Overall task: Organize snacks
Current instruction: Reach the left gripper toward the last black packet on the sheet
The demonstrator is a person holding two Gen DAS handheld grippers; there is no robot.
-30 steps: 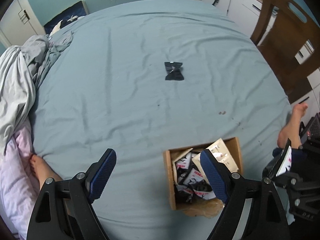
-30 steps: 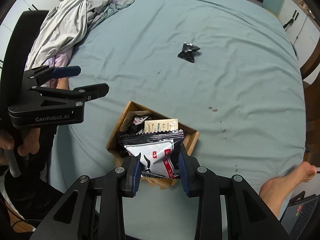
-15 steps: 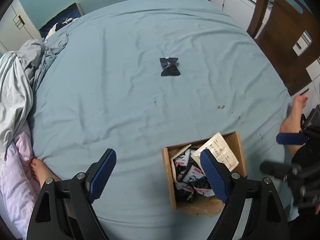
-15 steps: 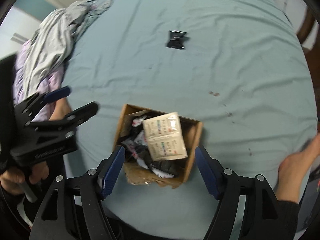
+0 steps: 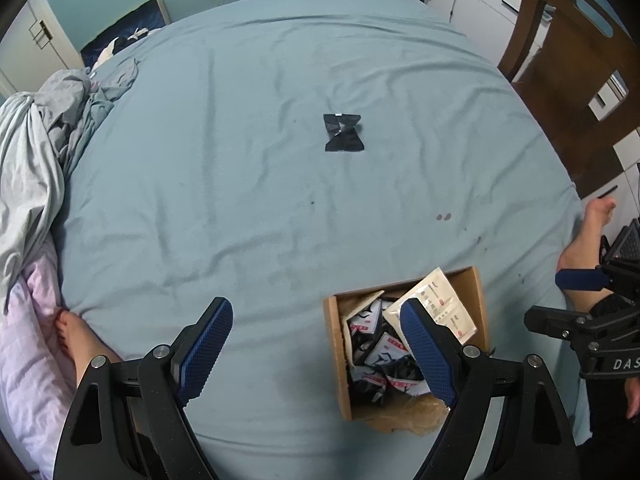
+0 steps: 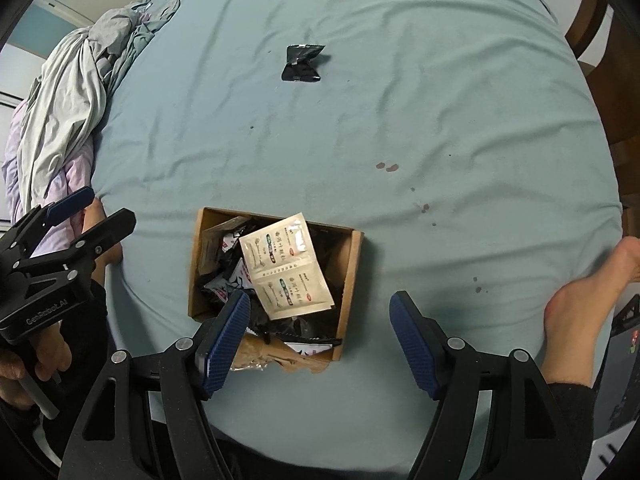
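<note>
Both grippers gape empty: the right gripper [image 6: 320,336], jaws just opened, hangs over the box [image 6: 352,280] at the bed's near edge; one packet [image 6: 302,64] lies mid-bed, awaiting collection. The left gripper [image 5: 316,344] idles beside the box.

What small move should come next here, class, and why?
Probably reach the right gripper forward to the black packet. It is the only snack loose on the sheet; the rest lie in the box, and both grippers' jaws are open and empty.

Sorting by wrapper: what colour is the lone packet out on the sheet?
Black, shiny packet; clearest in the right wrist view.
</note>
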